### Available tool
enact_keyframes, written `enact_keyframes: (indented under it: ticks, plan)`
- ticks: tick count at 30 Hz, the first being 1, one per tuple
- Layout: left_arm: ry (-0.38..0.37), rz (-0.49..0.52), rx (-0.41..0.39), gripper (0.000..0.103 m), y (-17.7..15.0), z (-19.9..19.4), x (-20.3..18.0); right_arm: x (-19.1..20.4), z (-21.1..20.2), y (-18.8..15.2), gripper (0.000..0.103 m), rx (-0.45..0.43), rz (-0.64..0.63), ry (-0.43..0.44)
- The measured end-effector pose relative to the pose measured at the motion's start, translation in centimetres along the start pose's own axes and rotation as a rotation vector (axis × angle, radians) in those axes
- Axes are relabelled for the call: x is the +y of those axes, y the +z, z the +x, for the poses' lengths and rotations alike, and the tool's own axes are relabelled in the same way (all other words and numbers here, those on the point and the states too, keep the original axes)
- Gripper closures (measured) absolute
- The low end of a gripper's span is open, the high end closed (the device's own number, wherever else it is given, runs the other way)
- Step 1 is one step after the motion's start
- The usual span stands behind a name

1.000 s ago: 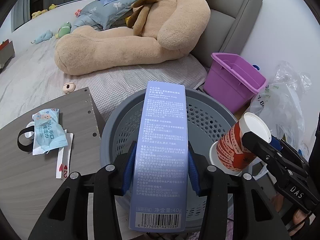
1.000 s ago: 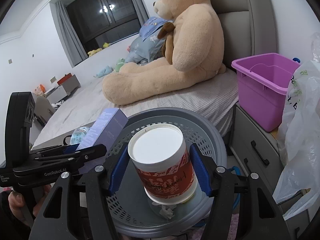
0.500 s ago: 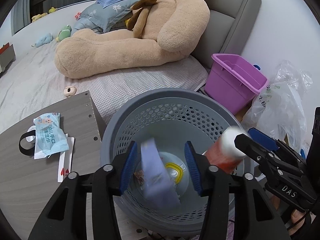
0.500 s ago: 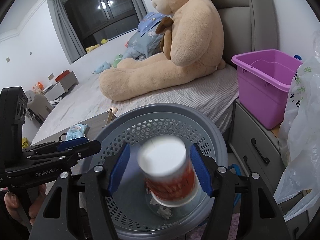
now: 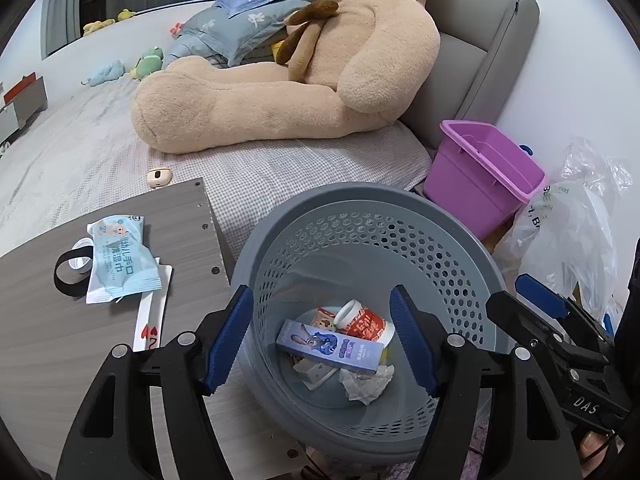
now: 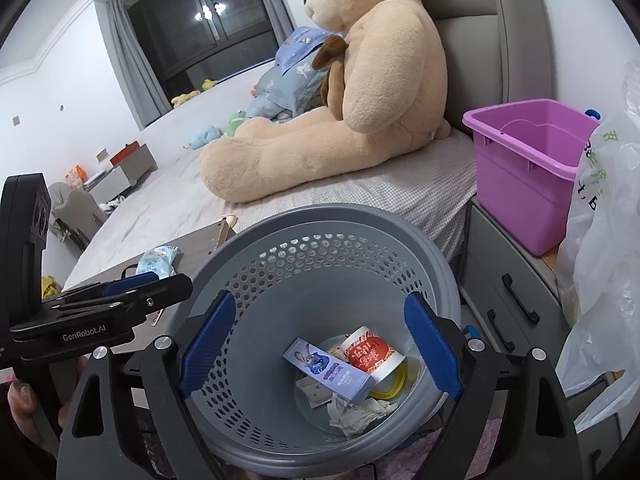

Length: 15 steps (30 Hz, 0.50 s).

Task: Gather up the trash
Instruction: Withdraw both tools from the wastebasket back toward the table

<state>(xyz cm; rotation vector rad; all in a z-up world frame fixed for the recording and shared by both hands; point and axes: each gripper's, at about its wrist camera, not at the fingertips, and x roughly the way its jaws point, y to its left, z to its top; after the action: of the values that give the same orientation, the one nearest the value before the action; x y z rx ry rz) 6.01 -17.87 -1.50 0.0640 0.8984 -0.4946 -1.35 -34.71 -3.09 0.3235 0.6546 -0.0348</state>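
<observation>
A grey perforated bin (image 5: 360, 208) (image 6: 320, 220) stands beside the wooden table. At its bottom lie a purple box (image 5: 332, 346) (image 6: 328, 370), a red and white paper cup (image 5: 362, 322) (image 6: 372, 354) on its side and crumpled tissue (image 5: 366, 382) (image 6: 356, 410). My left gripper (image 5: 322, 336) is open and empty above the bin's near rim. My right gripper (image 6: 320, 346) is open and empty above the bin too. On the table (image 5: 32, 344) lie a light blue wet-wipe packet (image 5: 118, 266) (image 6: 158, 260), a playing card (image 5: 150, 314) and a black ring (image 5: 66, 276).
A bed with a big teddy bear (image 5: 304, 80) lies behind the bin. A purple tub (image 5: 486, 178) (image 6: 528, 160) and a white plastic bag (image 5: 568, 232) (image 6: 604, 260) sit on a grey drawer unit (image 6: 516, 296) to the right.
Both grippers opened. The purple box dropped from the left gripper and the paper cup from the right gripper into the bin, where they now lie.
</observation>
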Motion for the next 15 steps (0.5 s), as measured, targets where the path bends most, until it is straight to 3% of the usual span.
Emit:
enact_keyframes:
  ticks: [15]
  plan:
    - [0.078, -0.081, -0.066, 0.032, -0.7, -3.1, 4.3, 2.7, 0.7, -0.2, 0.014, 0.011, -0.033, 0.044]
